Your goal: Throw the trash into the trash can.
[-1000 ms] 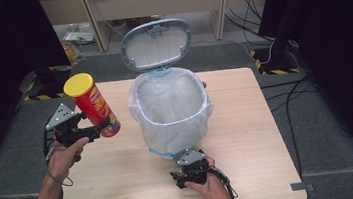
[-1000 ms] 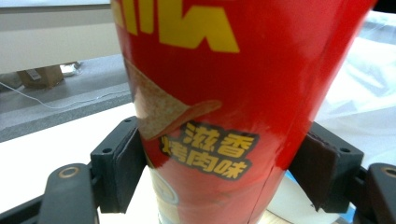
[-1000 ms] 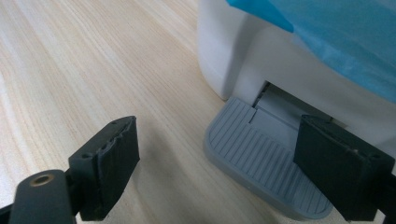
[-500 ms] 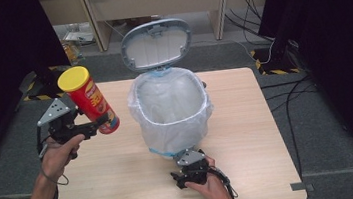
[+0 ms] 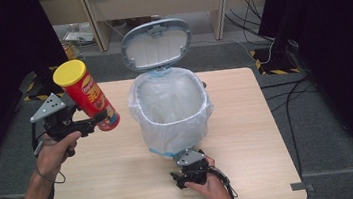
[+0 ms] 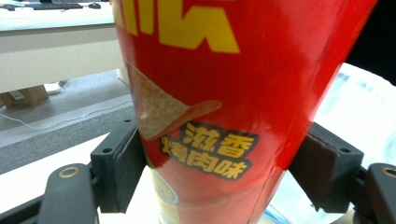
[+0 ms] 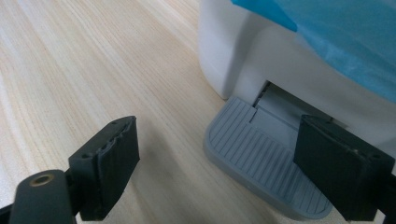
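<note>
Nearest the person, the right gripper (image 5: 189, 174) rests low on the counter (image 5: 118, 181) at the foot of the bin (image 5: 171, 112), exactly where it was half a second ago; its fingers (image 7: 106, 165) are spread wide with nothing between them, and the right gripper view looks past them at the bin's ribbed grey pedal (image 7: 261, 158) (one finger hangs just over the pedal's far side, though whether it touches cannot be told). To the left, the left gripper (image 5: 97, 120) holds the red chip can (image 5: 87, 95) off the counter, its fingers (image 6: 116, 170) clamped on the can's lower body. Since the earlier frames the can has risen a little and its yellow-lidded top leans away from the bin; it hangs over the counter's left edge, beside the bin and apart from it. Beyond, the bin stands mid-counter with its white liner (image 5: 193, 105) folded over the rim and its grey lid (image 5: 156, 44) standing open, as before.
</note>
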